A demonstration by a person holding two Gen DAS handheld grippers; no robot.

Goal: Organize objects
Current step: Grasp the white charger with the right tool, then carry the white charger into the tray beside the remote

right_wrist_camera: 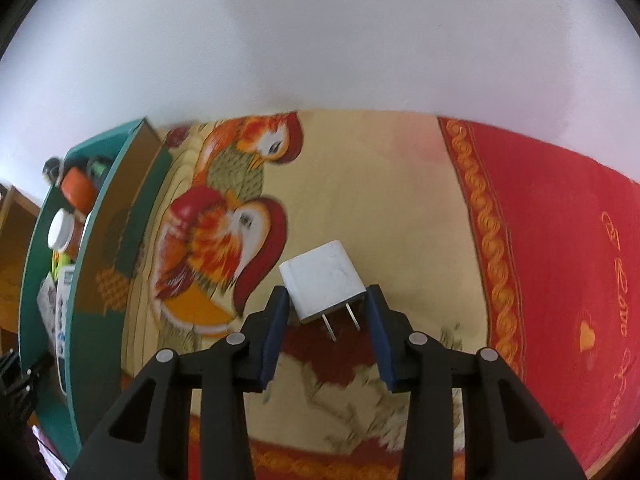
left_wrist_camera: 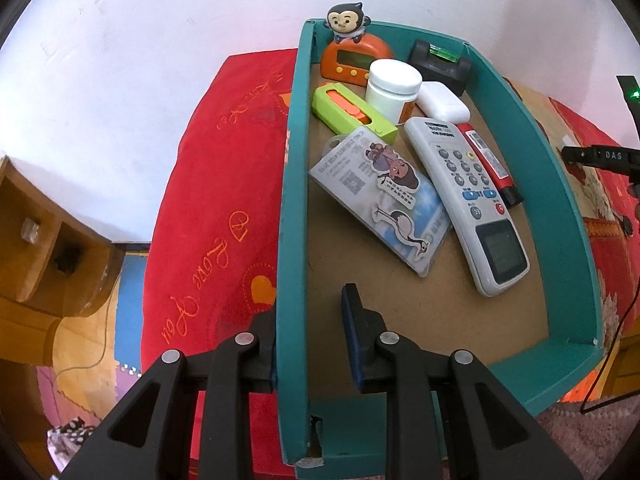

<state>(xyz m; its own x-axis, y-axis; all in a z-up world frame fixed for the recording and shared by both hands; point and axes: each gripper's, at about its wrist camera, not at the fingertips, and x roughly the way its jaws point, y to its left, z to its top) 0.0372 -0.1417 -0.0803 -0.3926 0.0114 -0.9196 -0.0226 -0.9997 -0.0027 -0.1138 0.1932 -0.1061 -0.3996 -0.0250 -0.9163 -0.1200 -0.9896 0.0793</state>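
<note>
I am bringing my right hand-held gripper around the small white plastic plug-in charger lying on the red and cream bird-print bedspread. The blue pads are flanking its prong end; firm contact unclear. Judging it light, rigid, smooth-sided: gripping the flat body, not the prongs. My left hand-held gripper is nearly closed, clamping the teal cardboard box wall.

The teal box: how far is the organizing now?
Done: the remote, white jar, orange timer and others lie in the teal box. In hand: the left gripper clamps its wall; the right gripper straddles the white charger. Left: putting the charger in.
</note>
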